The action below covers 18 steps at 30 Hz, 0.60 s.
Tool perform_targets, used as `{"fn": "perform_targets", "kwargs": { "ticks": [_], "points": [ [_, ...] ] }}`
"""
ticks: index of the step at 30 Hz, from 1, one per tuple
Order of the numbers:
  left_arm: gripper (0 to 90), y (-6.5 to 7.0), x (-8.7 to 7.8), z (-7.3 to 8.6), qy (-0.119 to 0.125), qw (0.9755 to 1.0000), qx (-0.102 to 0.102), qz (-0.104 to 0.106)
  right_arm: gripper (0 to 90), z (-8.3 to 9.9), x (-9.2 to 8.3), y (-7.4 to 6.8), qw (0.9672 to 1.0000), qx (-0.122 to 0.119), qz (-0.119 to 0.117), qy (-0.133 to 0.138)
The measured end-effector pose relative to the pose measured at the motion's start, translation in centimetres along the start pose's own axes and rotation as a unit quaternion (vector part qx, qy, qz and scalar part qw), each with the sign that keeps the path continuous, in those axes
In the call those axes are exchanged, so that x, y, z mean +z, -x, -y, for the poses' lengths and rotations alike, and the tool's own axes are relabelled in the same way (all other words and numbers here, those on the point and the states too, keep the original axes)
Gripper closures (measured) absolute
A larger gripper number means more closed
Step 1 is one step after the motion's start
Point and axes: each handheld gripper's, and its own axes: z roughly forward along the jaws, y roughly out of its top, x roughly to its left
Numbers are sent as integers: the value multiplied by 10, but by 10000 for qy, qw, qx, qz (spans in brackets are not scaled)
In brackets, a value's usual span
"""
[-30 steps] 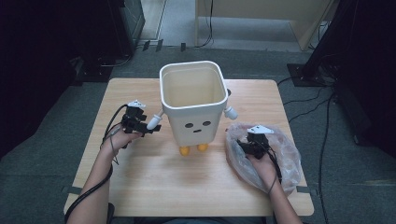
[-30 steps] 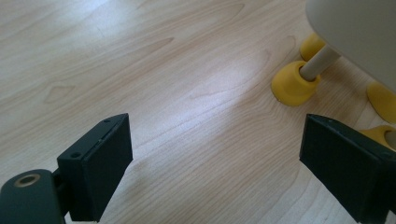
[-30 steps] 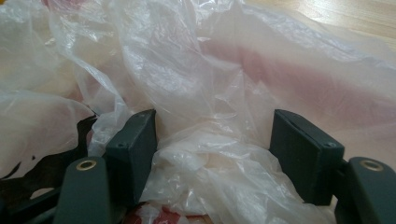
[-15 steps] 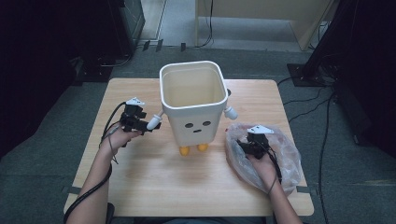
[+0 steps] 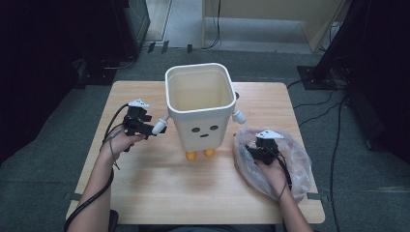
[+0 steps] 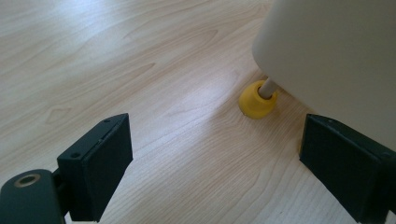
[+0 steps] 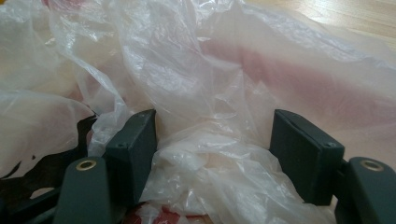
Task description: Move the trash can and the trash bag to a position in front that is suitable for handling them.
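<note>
A cream bin (image 5: 203, 130) with a drawn face, stubby white arms and yellow feet (image 5: 191, 155) stands mid-table. My left gripper (image 5: 151, 126) hovers at the bin's left side, next to its white arm (image 5: 160, 127). In the left gripper view it (image 6: 215, 158) is open with bare table between the jaws, a yellow foot (image 6: 257, 100) ahead and the bin wall (image 6: 336, 56) to the right. My right gripper (image 5: 254, 147) rests on a crumpled clear plastic bag (image 5: 295, 159). In the right gripper view it (image 7: 212, 149) stands open, with bag film (image 7: 210, 70) bunched loosely between the jaws.
The wooden table (image 5: 193, 193) has free room in front of the bin and along its left side. Grey carpet surrounds it, with dark equipment at the left and cables (image 5: 333, 125) on the floor at the right.
My left gripper has risen slightly beside the bin. The right gripper, the bag and the bin have kept still.
</note>
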Motion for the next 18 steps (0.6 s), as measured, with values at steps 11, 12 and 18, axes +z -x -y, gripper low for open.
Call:
{"fn": "perform_targets", "kwargs": {
  "ticks": [11, 12, 18],
  "points": [
    [97, 1, -12, -7, 136, 9994, -317, 95, 322, 0, 0, 0, 10000, -12, -7, -3],
    [97, 1, -13, -7, 143, 9992, -359, 124, 322, 0, 0, 0, 10000, -12, -7, -3],
    [97, 4, -20, -11, 194, 9996, -212, -14, 321, 1, -1, 0, 10000, -12, -10, -6]
  ]
}}
